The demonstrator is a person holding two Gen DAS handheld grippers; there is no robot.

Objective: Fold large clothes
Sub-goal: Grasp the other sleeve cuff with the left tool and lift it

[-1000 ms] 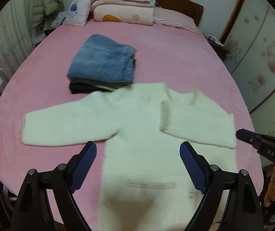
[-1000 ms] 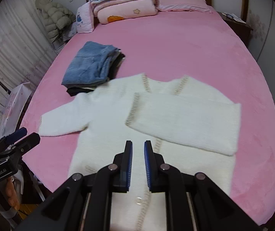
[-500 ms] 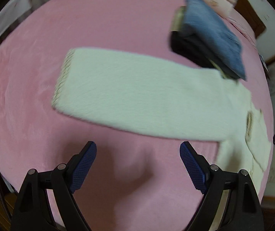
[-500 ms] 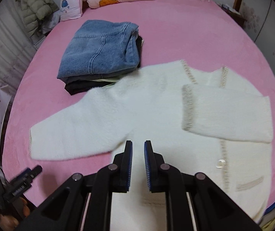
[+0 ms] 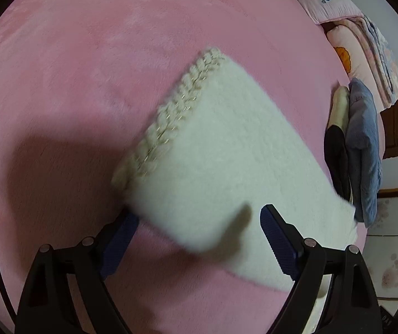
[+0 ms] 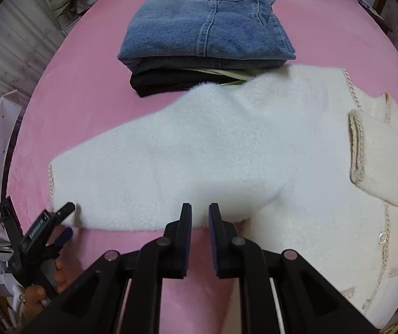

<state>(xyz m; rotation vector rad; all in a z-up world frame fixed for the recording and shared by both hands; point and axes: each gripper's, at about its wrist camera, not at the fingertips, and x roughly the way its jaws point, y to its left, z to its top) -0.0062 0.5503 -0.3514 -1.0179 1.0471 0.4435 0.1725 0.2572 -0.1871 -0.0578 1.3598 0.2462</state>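
through my left tongs (image 5: 196, 236) i see the plush pink bedspread (image 5: 87, 55) with stacked pillows (image 5: 366, 55) at the far edge, and my jaws stand wide around the corner of the fluffy cream knitted cardigan's sleeve (image 5: 212, 153) with its braided cuff (image 5: 171, 119). through my right tongs (image 6: 200, 217), nearly closed and empty, the cardigan (image 6: 226, 153) lies flat on the bedspread (image 6: 87, 83) just beside the folded blue denim stack (image 6: 207, 25), one sleeve folded across its chest, and my left tongs (image 6: 68, 220) sit at the outstretched cuff.
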